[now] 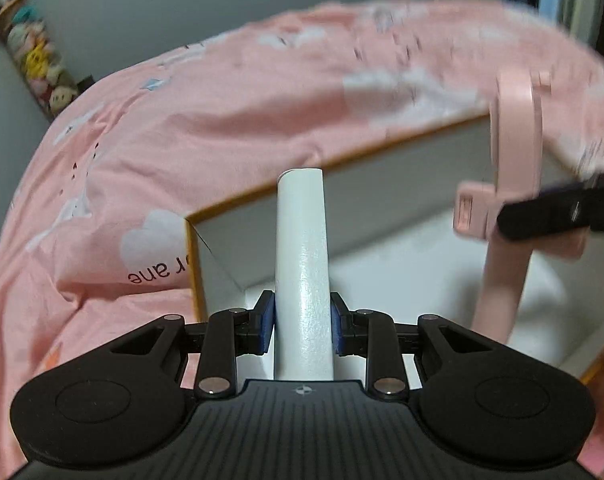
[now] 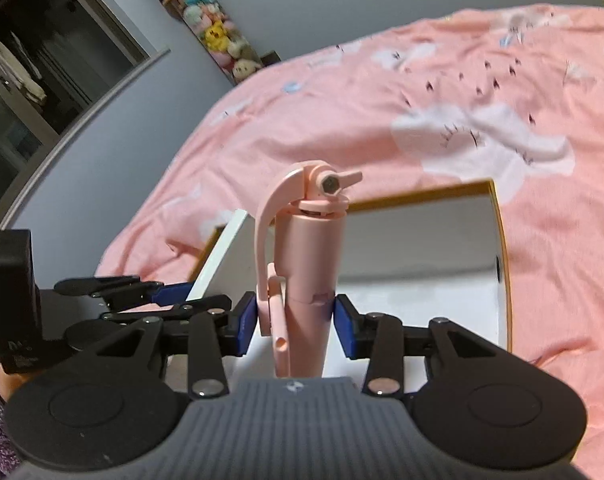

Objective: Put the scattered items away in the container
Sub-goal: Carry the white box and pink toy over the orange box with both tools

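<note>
My left gripper (image 1: 302, 326) is shut on a white cylinder (image 1: 302, 264) that points forward over an open white box with a gold rim (image 1: 401, 148). My right gripper (image 2: 295, 316) is shut on a pink selfie stick (image 2: 309, 264) and holds it above the same box (image 2: 421, 240). In the left wrist view the pink selfie stick (image 1: 513, 152) and one black finger of the right gripper (image 1: 557, 210) show at the right, over the box. In the right wrist view the left gripper (image 2: 142, 292) shows at the left edge, with the white cylinder (image 2: 218, 256) in it.
The box sits on a bed with a pink cloud-print cover (image 1: 182, 128). A hanging column of plush toys (image 2: 218, 40) is on the grey wall behind. A glass-door wardrobe (image 2: 30, 72) stands at the far left of the right wrist view.
</note>
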Motion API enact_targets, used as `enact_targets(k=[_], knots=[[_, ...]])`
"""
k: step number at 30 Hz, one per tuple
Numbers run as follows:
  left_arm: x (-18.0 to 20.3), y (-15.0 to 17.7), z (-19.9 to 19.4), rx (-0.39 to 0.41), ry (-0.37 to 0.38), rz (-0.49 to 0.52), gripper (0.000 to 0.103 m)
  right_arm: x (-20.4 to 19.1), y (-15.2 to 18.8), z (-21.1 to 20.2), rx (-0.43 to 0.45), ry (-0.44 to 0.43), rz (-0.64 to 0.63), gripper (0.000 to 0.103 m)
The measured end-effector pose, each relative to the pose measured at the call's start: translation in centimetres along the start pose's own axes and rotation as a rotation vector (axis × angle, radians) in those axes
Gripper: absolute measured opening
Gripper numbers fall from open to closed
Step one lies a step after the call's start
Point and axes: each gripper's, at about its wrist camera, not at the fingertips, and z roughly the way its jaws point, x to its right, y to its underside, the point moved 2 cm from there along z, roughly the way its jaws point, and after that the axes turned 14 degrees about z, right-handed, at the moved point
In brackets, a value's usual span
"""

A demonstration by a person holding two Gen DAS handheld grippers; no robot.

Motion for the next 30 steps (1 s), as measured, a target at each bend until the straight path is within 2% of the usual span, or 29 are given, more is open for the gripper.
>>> enact_targets(k=[4,12,18,20,24,27,30], knots=[[1.3,-0.3,2.2,-0.077,-0.032,0.054,0.032,0.8,0.0,1.1,-0.041,0.008,0.0,0.044],[2.5,-0.4,4.4,-0.167,-0.08,0.116,0.032,1.7,-0.3,2.9,-0.089,0.044,-0.008,0.044],[3.1,-0.6,6.0,-0.276,-0.066,0.189,0.034,2.4,-0.3,3.4,-0.111,0.061,0.01,0.044],[3.2,-0.6,6.0,-0.271,-0.052,0.198,0.034,2.5,-0.2,3.5,-0.117,0.065,0.009,0.044],[2.1,-0.8,5.2,-0.249,0.015,0.136,0.033,2.5,-0.2,3.3,-0.123,0.061,0.007,0.044],[1.7,-1.3,3.9,-0.205,0.045,0.128,0.033,2.5,-0.2,3.3,-0.123,0.065,0.001,0.044],[1.6,-2.0,2.8,-0.16,0.122,0.095,0.033,2.5,-0.2,3.2,-0.126,0.065,-0.001,0.044]])
